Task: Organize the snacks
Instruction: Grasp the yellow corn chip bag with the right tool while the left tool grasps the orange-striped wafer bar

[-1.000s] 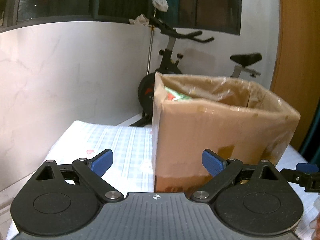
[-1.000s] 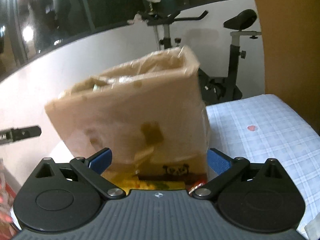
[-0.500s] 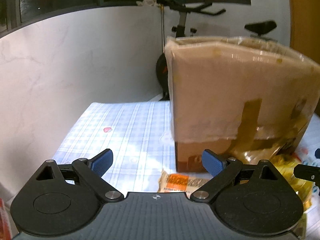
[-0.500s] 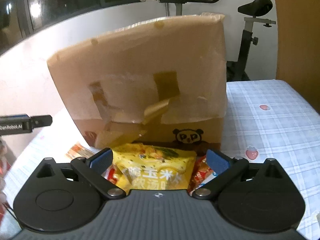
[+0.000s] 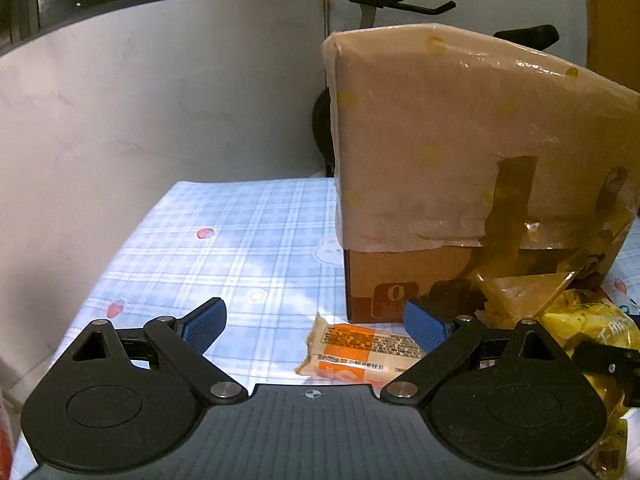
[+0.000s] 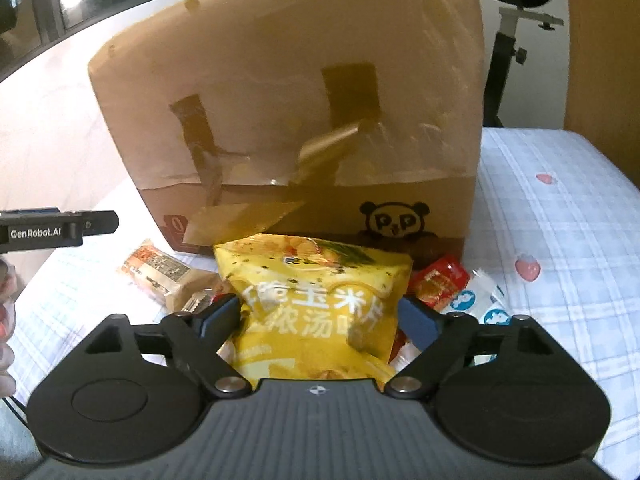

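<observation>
A tall cardboard box (image 6: 300,100), wrapped in tape, stands on the checked tablecloth (image 5: 224,240). A yellow snack bag (image 6: 316,304) lies in front of it, between the fingers of my right gripper (image 6: 318,306). The jaws are closing, with the pads right at the bag's sides. My left gripper (image 5: 314,312) is open, low over an orange-and-white snack packet (image 5: 360,348) by the box's near corner (image 5: 348,280). The same packet (image 6: 156,268) shows left of the yellow bag, below the left gripper's finger (image 6: 60,228).
A red packet (image 6: 440,280) and a white-and-blue packet (image 6: 480,300) lie right of the yellow bag. An exercise bike (image 6: 516,20) stands behind the table by a white wall. Bare tablecloth stretches left of the box (image 5: 200,220).
Both grippers have come down, from the box's rim to the snacks at its foot. The right jaws have narrowed around the yellow bag. The left jaws have stayed wide.
</observation>
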